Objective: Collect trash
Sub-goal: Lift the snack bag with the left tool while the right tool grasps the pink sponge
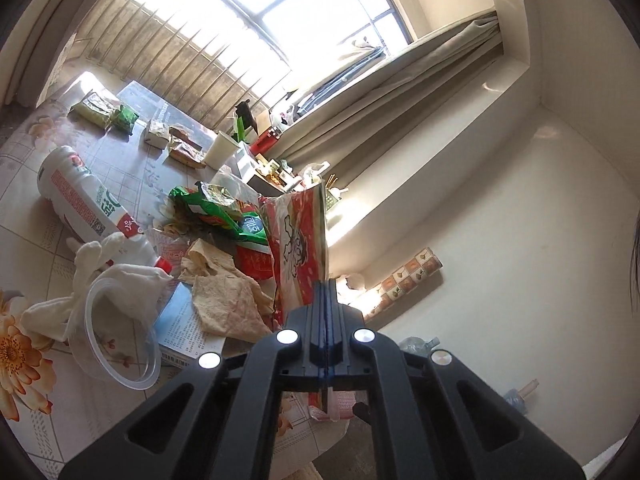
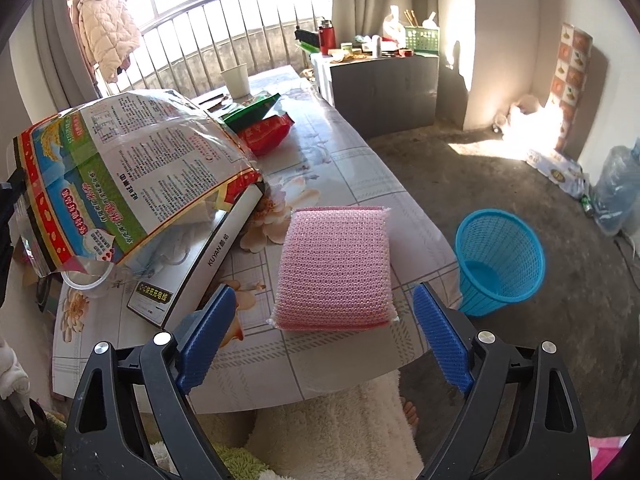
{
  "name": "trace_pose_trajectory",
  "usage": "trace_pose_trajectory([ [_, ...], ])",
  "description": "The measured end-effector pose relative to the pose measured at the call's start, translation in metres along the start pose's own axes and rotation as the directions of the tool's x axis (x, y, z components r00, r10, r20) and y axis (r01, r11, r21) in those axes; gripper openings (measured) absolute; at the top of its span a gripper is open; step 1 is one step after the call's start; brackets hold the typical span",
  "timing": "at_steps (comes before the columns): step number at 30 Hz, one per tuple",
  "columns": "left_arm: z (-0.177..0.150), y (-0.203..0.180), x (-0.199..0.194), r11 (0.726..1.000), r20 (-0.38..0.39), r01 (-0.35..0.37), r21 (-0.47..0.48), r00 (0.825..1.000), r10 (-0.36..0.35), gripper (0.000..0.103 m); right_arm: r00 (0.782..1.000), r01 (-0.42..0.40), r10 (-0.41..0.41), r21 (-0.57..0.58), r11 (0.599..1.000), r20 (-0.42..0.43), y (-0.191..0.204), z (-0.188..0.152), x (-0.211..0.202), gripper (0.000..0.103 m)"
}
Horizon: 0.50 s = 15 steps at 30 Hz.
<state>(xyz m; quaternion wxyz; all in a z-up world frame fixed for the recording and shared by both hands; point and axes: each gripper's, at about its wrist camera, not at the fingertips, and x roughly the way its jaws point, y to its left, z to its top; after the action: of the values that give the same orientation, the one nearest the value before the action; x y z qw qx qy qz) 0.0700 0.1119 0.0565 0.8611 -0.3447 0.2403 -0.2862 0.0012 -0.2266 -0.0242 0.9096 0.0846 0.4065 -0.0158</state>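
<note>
Left wrist view: left gripper [image 1: 327, 286] has its jaws closed flat on the edge of a red-and-white bag [image 1: 300, 248], which rises beyond the fingertips above the littered table [image 1: 24, 240], clear of the bottle [image 1: 86, 200] and plastic lid [image 1: 116, 340]. Right wrist view: right gripper [image 2: 324, 312] is spread wide, pads touching nothing; a pink sponge [image 2: 334, 268] lies on the table between and just beyond the fingers, the printed bag hangs upper left, and a blue basket [image 2: 500, 260] stands on the floor to the right.

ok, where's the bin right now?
Right wrist view, right side: the blue bin stands on the floor just off the table's corner, right of the pink sponge.
</note>
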Motion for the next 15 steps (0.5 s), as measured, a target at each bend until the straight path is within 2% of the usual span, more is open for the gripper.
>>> trace_pose_trajectory([
  [5, 0.013, -0.022, -0.011, 0.997, 0.039, 0.058, 0.043, 0.997, -0.06, 0.0, 0.999, -0.023, 0.025, 0.041, 0.999, -0.042, -0.01, 0.01, 0.015, 0.09],
  [10, 0.024, -0.044, -0.015, 0.989, 0.053, 0.118, 0.086, 0.991, -0.123, 0.0, 0.994, -0.043, 0.05, 0.063, 0.997, -0.102, -0.01, 0.017, 0.042, 0.091],
  [11, 0.025, -0.048, -0.016, 0.987, 0.054, 0.13, 0.097, 0.989, -0.136, 0.0, 0.993, -0.048, 0.054, 0.062, 0.997, -0.107, -0.008, 0.018, 0.045, 0.094],
  [15, 0.028, -0.071, -0.02, 0.975, 0.052, 0.164, 0.148, 0.983, -0.173, 0.0, 0.991, -0.021, 0.022, 0.003, 1.0, -0.134, 0.002, 0.021, 0.062, 0.095],
])
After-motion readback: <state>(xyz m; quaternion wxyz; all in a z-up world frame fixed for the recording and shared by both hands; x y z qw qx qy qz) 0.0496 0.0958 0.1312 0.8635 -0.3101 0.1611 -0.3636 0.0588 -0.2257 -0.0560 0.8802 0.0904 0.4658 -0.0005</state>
